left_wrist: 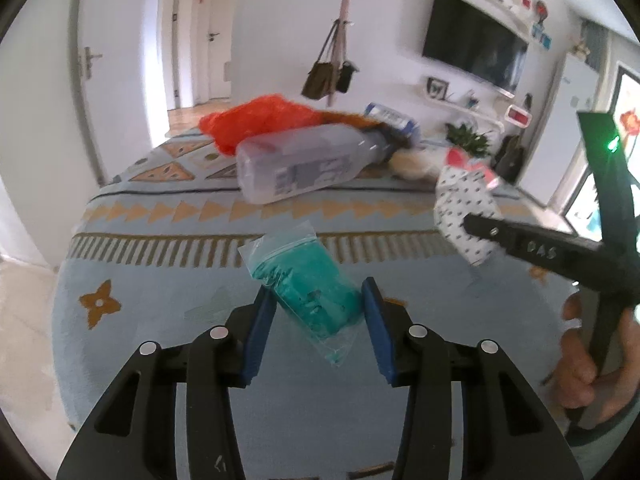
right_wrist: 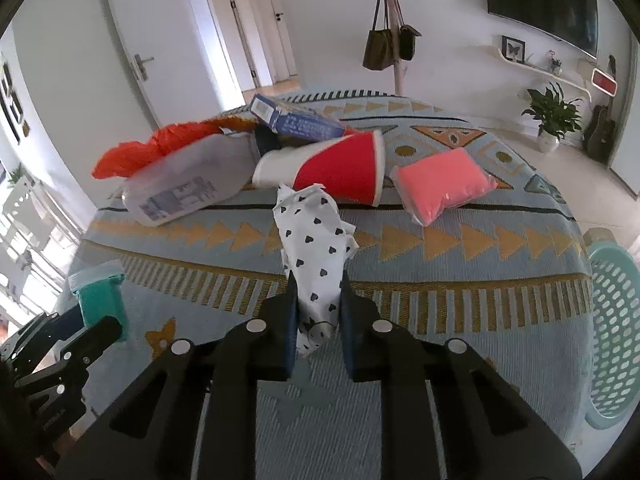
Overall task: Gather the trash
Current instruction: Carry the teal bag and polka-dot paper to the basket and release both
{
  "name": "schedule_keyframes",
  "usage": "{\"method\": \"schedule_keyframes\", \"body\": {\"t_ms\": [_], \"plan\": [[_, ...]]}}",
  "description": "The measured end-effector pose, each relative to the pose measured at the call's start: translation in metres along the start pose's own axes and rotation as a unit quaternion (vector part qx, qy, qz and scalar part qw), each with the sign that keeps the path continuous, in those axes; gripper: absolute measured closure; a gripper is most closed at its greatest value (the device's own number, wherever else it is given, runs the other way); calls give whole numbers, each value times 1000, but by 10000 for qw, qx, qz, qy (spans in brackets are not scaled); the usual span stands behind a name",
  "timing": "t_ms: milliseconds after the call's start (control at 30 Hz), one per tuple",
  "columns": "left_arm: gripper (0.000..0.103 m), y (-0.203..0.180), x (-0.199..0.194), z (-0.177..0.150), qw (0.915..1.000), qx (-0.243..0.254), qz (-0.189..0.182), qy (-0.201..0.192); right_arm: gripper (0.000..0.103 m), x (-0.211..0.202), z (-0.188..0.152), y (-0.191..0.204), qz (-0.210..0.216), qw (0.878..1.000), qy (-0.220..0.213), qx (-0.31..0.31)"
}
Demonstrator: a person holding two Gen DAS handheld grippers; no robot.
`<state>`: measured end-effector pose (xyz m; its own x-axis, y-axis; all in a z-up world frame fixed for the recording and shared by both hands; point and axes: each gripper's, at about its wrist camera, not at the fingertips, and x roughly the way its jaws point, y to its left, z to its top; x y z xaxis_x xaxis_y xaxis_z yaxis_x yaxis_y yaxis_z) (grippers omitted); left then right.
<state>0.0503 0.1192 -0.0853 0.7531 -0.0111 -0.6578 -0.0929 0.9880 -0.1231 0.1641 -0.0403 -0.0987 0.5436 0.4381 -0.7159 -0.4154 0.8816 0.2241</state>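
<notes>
My left gripper [left_wrist: 318,300] is shut on a teal packet in a clear zip bag [left_wrist: 308,280], held above the patterned rug; it also shows in the right wrist view [right_wrist: 100,296]. My right gripper [right_wrist: 318,294] is shut on a crumpled white paper with black hearts [right_wrist: 316,248], lifted off the rug; it also shows in the left wrist view [left_wrist: 466,208]. On the rug lie a clear plastic bottle [right_wrist: 184,188], an orange plastic bag [right_wrist: 156,144], a red and white paper cup [right_wrist: 332,166], a blue box [right_wrist: 296,120] and a pink packet [right_wrist: 440,184].
A teal perforated plastic basket [right_wrist: 616,328] stands at the rug's right edge. A coat stand with hanging bags [right_wrist: 390,36], a potted plant [right_wrist: 552,116] and a wall TV [right_wrist: 544,4] are beyond the rug. Doors line the far left wall.
</notes>
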Motion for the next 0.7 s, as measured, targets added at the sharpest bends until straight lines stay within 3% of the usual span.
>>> {"method": "schedule_keyframes", "body": {"t_ms": [67,200,467,700], "plan": [[61,-4,-5,3,9999,66,-119,-98,88,-5,-4,-5,37,9999,110,-25],[61,-22,-14,13,9987,279,-306,-299,88,-30,-10,-16,12,9999,-118,0],[61,-66,-7,37,9945,689,-679,-405,88,-86,-3,-62,-558,9954,-733,259],[61,-127,-4,67,9852,1154,-1091,-641,88,-134,-2,-116,-1060,9831,-1276,780]]}}
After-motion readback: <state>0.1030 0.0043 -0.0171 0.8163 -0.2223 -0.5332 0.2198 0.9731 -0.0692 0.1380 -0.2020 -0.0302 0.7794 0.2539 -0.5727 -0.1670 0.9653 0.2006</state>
